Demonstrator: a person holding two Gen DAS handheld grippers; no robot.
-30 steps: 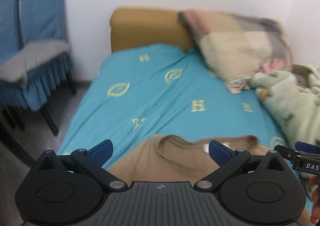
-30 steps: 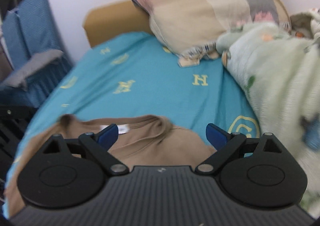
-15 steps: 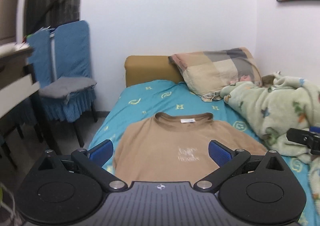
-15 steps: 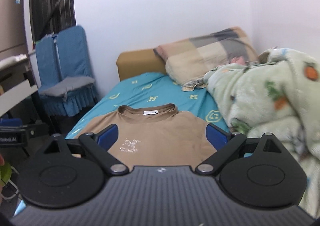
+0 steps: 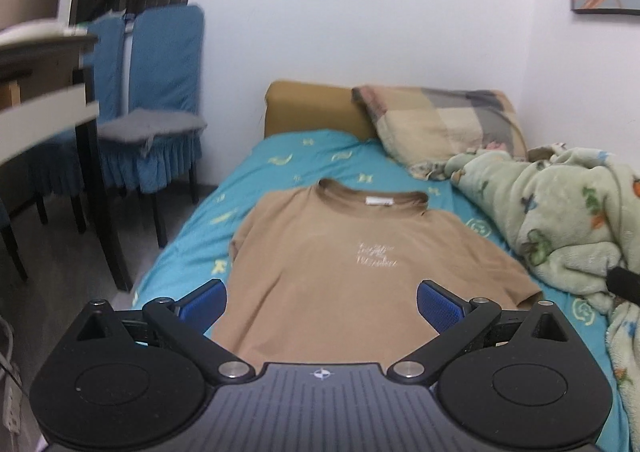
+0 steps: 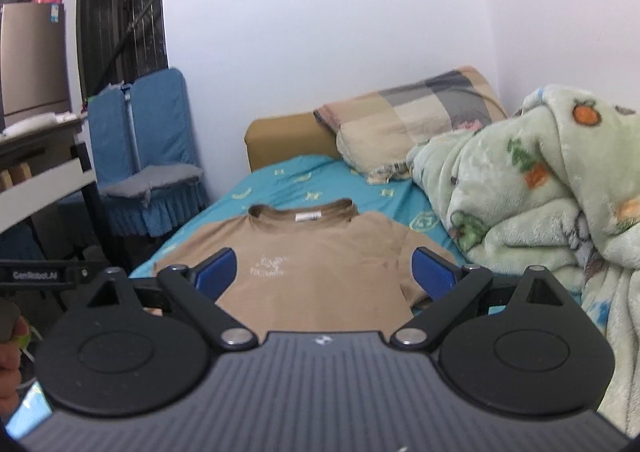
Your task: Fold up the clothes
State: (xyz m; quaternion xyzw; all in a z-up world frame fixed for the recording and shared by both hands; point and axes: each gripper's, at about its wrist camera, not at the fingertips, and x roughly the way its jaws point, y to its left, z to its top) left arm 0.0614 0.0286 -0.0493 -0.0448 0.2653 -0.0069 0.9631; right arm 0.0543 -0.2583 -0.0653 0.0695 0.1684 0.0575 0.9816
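Observation:
A tan T-shirt point(image 5: 336, 264) lies flat, front up, on the teal bedsheet point(image 5: 304, 156), collar toward the headboard; it also shows in the right wrist view point(image 6: 320, 260). My left gripper point(image 5: 322, 302) is open and empty, held above the shirt's lower part. My right gripper point(image 6: 324, 272) is open and empty, held back above the shirt's lower hem. Part of the left gripper point(image 6: 44, 275) shows at the left edge of the right wrist view.
A green fleece blanket point(image 5: 560, 212) is heaped along the bed's right side, also in the right wrist view point(image 6: 540, 188). A checked pillow point(image 5: 440, 124) leans on the mustard headboard point(image 5: 312, 108). A blue chair point(image 5: 152, 100) and a desk point(image 5: 44, 68) stand left of the bed.
Both grippers have pulled back and up from the collar end toward the foot of the bed. The whole shirt is now in view, lying flat. Both stay open.

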